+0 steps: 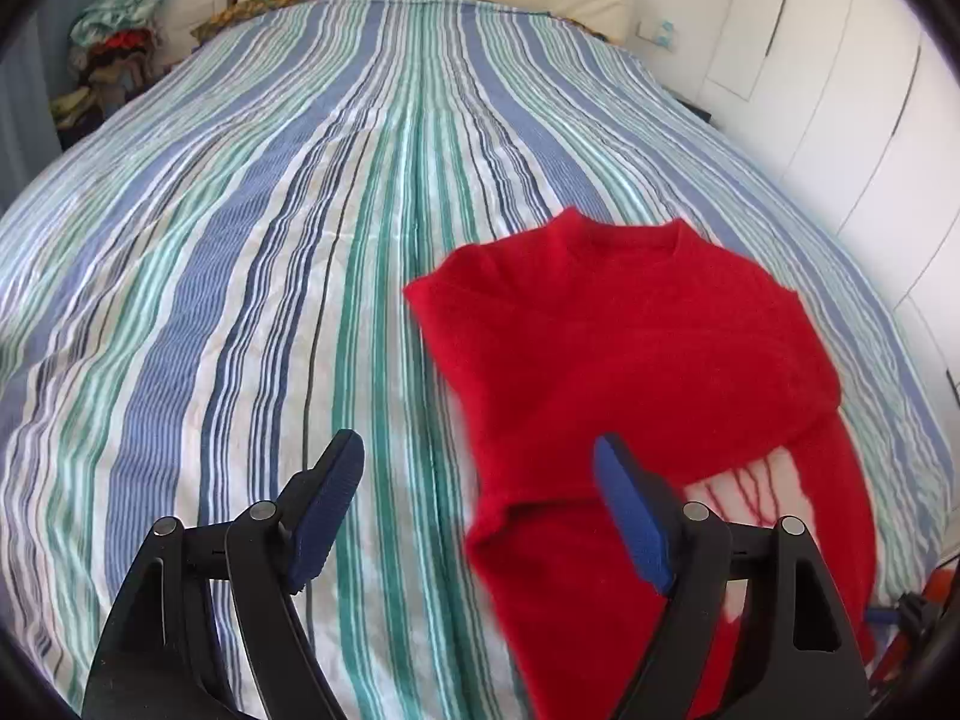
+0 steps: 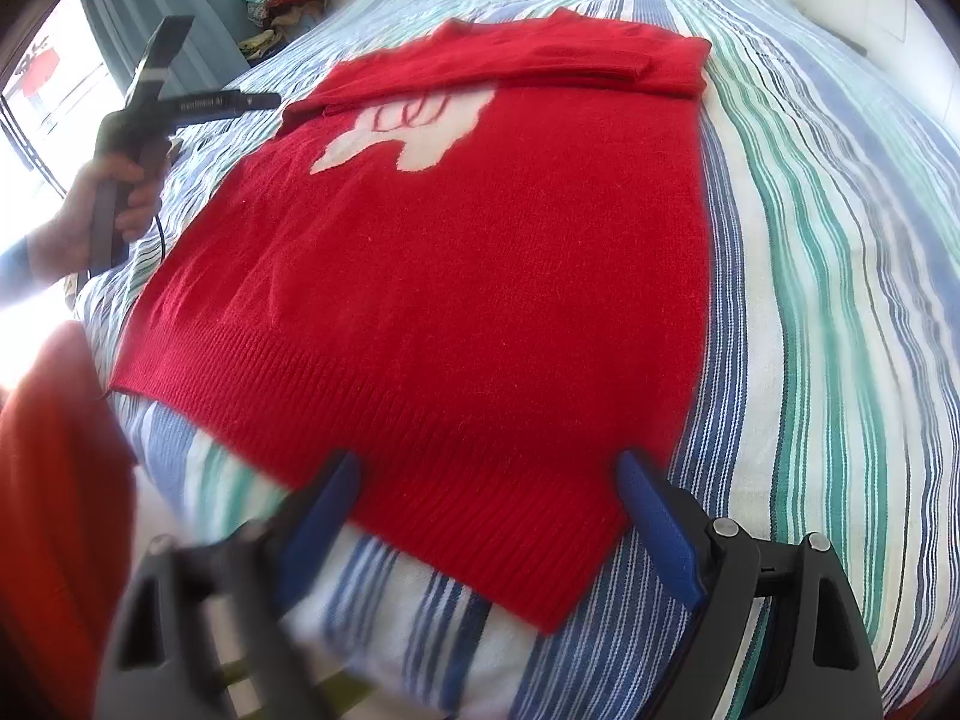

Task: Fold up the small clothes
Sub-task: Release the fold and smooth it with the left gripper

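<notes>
Red sweater (image 2: 456,276) lies flat on the striped bed (image 2: 840,240), hem twd the person, neck at the far end. Both sleeves look already folded in across the chest, one band running along the top w/ its cuff near the far right corner, so part of the white motif (image 2: 408,132) is covered. Prob done that way to make a tidy rectangle before folding lengthwise.

Left gripper (image 1: 480,504) is released: jaws wide, nothing between the pads, hanging above the bed beside the sweater's near sleeve edge. From the right wrist view it's seen held in a hand (image 2: 114,204) off to the sweater's left side, clear of the cloth. My guess: it has let go of the sleeve it laid down.

Right gripper (image 2: 486,516) also released, jaws spread, straddling the ribbed hem (image 2: 420,420) near its right corner, pads not pinching. Looks poised to take that corner for the next fold, hem up twd the neck.

Pile of other clothes (image 1: 117,42) sits past the bed's far left corner, prob waiting their turn.
</notes>
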Tool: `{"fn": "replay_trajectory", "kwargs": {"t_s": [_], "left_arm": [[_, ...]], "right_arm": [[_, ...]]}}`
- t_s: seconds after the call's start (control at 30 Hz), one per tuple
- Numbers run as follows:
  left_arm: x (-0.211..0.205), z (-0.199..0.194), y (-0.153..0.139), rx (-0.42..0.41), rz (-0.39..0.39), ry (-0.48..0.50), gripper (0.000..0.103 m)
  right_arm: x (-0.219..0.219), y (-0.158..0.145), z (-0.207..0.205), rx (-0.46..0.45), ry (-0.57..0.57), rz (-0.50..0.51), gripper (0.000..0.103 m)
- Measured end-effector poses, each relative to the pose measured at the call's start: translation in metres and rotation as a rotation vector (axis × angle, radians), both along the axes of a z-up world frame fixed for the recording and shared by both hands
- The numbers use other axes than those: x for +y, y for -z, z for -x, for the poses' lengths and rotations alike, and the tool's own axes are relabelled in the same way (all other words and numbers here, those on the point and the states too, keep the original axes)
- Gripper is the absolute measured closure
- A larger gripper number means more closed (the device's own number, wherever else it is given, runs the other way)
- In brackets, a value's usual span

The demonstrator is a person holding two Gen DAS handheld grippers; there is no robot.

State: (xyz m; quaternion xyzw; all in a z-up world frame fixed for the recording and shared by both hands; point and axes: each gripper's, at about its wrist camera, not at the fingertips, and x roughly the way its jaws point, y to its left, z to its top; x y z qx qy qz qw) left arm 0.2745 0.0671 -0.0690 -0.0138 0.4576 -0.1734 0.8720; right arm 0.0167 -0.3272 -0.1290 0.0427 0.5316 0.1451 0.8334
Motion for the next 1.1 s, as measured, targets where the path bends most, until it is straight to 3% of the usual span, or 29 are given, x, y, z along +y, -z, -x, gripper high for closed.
{"fn": "replay_trajectory", "kwargs": {"t_s": [0.07, 0.17, 0.2, 0.23, 0.3, 0.37, 0.47, 0.57, 0.6, 0.63, 0.73, 0.83, 0.9, 0.93, 0.97, 1.03, 1.1], "left_arm": [[-0.01, -0.031, 0.005, 0.063, 0.017, -0.007, 0.023], [-0.028, -0.068, 0.036, 0.209, -0.008, -0.034, 0.024], [-0.033, -0.074, 0.048, 0.247, -0.016, -0.045, 0.041], [-0.038, -0.074, 0.055, 0.253, -0.024, -0.044, 0.091], [-0.047, -0.068, 0.053, 0.175, -0.095, -0.037, 0.097], [-0.045, -0.063, 0.048, 0.104, -0.146, -0.065, 0.098], [-0.028, -0.065, 0.053, 0.104, -0.166, -0.121, 0.098], [-0.026, -0.063, 0.054, 0.123, -0.177, -0.093, 0.089], [-0.024, -0.058, 0.049, 0.117, -0.187, -0.096, 0.08], [-0.02, -0.053, 0.042, 0.104, -0.191, -0.11, 0.06], [-0.017, -0.031, 0.018, -0.001, -0.156, -0.11, 0.027], [-0.027, -0.015, 0.014, -0.031, -0.152, -0.05, 0.023], [-0.034, -0.014, 0.03, -0.01, -0.238, -0.04, 0.026], [-0.033, -0.015, 0.046, 0.03, -0.306, -0.057, 0.037], [-0.03, -0.016, 0.064, 0.08, -0.331, -0.065, 0.038], [-0.018, -0.003, 0.07, 0.039, -0.27, -0.091, 0.034], [-0.018, 0.002, 0.071, 0.024, -0.273, -0.113, 0.032]], "right_arm": [[0.0, 0.0, -0.001, 0.001, -0.002, 0.001, 0.015], [0.002, 0.0, -0.002, 0.003, -0.003, 0.004, 0.014], [0.002, 0.001, -0.002, 0.002, -0.003, 0.005, 0.014], [0.002, 0.001, -0.002, 0.002, -0.003, 0.006, 0.014], [0.002, 0.001, -0.003, 0.001, -0.002, 0.006, 0.014], [0.002, 0.001, -0.003, -0.001, -0.002, 0.005, 0.014], [0.002, 0.002, -0.002, -0.005, -0.004, 0.005, 0.014], [0.001, 0.001, -0.002, -0.004, -0.006, 0.003, 0.014], [0.002, 0.001, -0.002, -0.005, -0.006, 0.004, 0.014], [0.002, 0.001, -0.001, -0.005, -0.006, 0.005, 0.014], [0.001, 0.001, -0.001, -0.005, -0.005, 0.003, 0.014], [0.001, 0.001, -0.001, -0.007, -0.005, 0.006, 0.014], [0.002, 0.002, 0.0, -0.008, -0.007, 0.008, 0.013], [0.002, 0.002, 0.0, -0.008, -0.007, 0.01, 0.013], [0.003, 0.002, 0.0, -0.009, -0.007, 0.012, 0.013], [0.003, 0.003, 0.0, -0.011, -0.008, 0.016, 0.012], [0.004, 0.003, 0.001, -0.013, -0.007, 0.016, 0.012]]}}
